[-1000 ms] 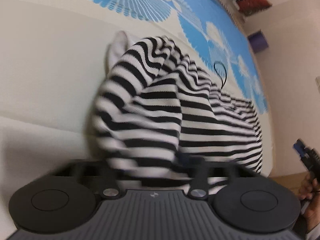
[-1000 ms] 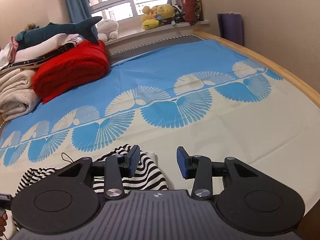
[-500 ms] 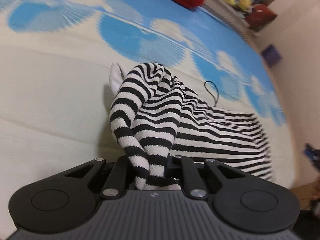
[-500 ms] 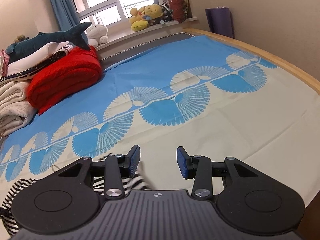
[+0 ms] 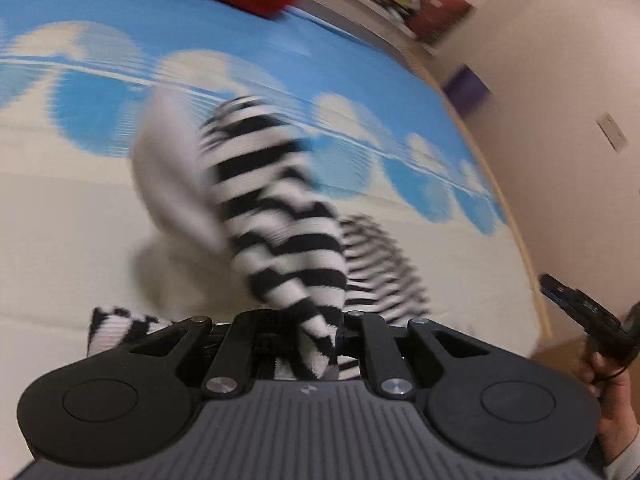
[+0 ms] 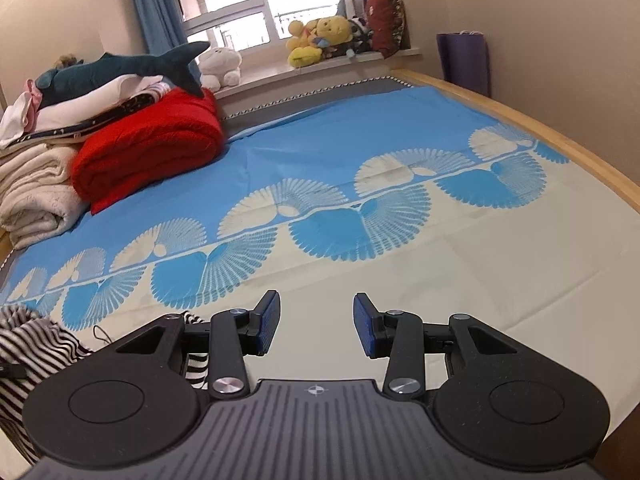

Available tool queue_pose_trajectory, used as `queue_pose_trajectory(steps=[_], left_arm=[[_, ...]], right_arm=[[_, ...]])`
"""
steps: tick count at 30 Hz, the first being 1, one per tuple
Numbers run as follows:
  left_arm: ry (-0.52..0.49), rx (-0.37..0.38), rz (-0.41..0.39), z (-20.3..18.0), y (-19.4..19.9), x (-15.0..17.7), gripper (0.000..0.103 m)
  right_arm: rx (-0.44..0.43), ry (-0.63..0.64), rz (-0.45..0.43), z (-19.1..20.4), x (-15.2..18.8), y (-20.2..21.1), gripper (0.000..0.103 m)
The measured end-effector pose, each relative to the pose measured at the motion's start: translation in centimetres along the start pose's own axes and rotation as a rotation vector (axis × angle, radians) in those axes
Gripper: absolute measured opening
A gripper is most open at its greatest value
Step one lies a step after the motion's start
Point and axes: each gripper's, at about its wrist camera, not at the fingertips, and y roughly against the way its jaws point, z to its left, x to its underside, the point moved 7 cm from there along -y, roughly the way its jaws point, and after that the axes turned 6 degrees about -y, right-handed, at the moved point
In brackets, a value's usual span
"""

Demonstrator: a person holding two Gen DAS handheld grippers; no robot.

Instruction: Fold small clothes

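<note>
the left gripper (image 5: pixel 308 344) is nearly closed, its jaws pinching a fold of the black-and-white striped knit garment (image 5: pixel 280 216), which hangs lifted above the cream and blue fan-patterned bedsheet (image 5: pixel 60 240); the rest trails on the sheet. the right gripper (image 6: pixel 316 330) hovers half open over bare sheet, its blue-padded fingers (image 6: pixel 267 322) holding nothing, the garment just left of it.

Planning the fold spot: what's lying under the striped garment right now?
Under the striped garment, pinched in the left gripper, the cream part of the bedsheet shows. Its far end covers the sheet there, so anything beneath that part stays hidden.
</note>
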Motion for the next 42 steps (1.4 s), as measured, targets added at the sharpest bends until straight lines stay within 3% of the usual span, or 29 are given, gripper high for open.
queue_pose_trajectory(steps=[5,12,14,15,16,18,22,26,28,33,36,38,41,42], left_arm=[[-0.032,0.014,0.054,-7.8,-7.1,-0.3,0.01],[-0.167,-0.209,0.101,-14.6,-15.1,1.9,0.01],[-0.21,-0.251,0.118,-15.6,-16.3,2.5,0.016],[-0.223,-0.251,0.12,-15.9,-16.5,2.6,0.031],[-0.242,-0.24,0.115,-16.2,-16.3,2.8,0.043],[-0.295,-0.192,0.092,-17.1,-15.4,2.7,0.05],[-0.285,-0.018,-0.008,-17.5,-10.8,1.4,0.054],[-0.194,0.01,-0.143,-13.9,-4.3,-0.3,0.054],[-0.163,-0.02,-0.189,-11.4,-1.2,-1.0,0.054],[-0.198,-0.192,-0.236,-6.3,4.6,-0.4,0.054],[-0.186,-0.261,-0.228,-3.2,5.4,1.5,0.054],[-0.179,-0.326,-0.165,-2.1,5.3,2.7,0.054],[-0.201,-0.31,-0.181,-2.3,5.1,2.4,0.054],[-0.202,-0.304,-0.169,-2.2,4.8,2.4,0.055]], right_arm=[[0.033,0.007,-0.025,-2.0,-0.6,0.9,0.042],[0.075,-0.01,-0.019,-4.7,-0.9,1.0,0.042],[0.079,-0.003,-0.015,-4.9,-0.9,0.9,0.042],[0.08,0.008,-0.013,-4.9,-0.9,0.8,0.042],[0.081,0.02,-0.013,-4.8,-0.8,0.8,0.042],[0.084,0.044,-0.011,-4.5,-0.7,0.7,0.042],[0.06,0.05,-0.008,-3.2,-0.5,0.7,0.042],[-0.002,0.024,-0.008,-0.5,-0.2,0.6,0.042],[-0.053,0.013,-0.009,1.4,0.1,0.7,0.042],[-0.247,0.015,0.023,8.1,1.3,0.3,0.046],[-0.376,0.071,0.162,12.7,3.6,-1.1,0.053],[-0.352,0.139,0.244,14.3,5.3,-2.4,0.054],[-0.292,0.215,0.385,15.1,8.0,-4.2,0.053],[-0.282,0.243,0.418,15.2,8.7,-4.5,0.045]])
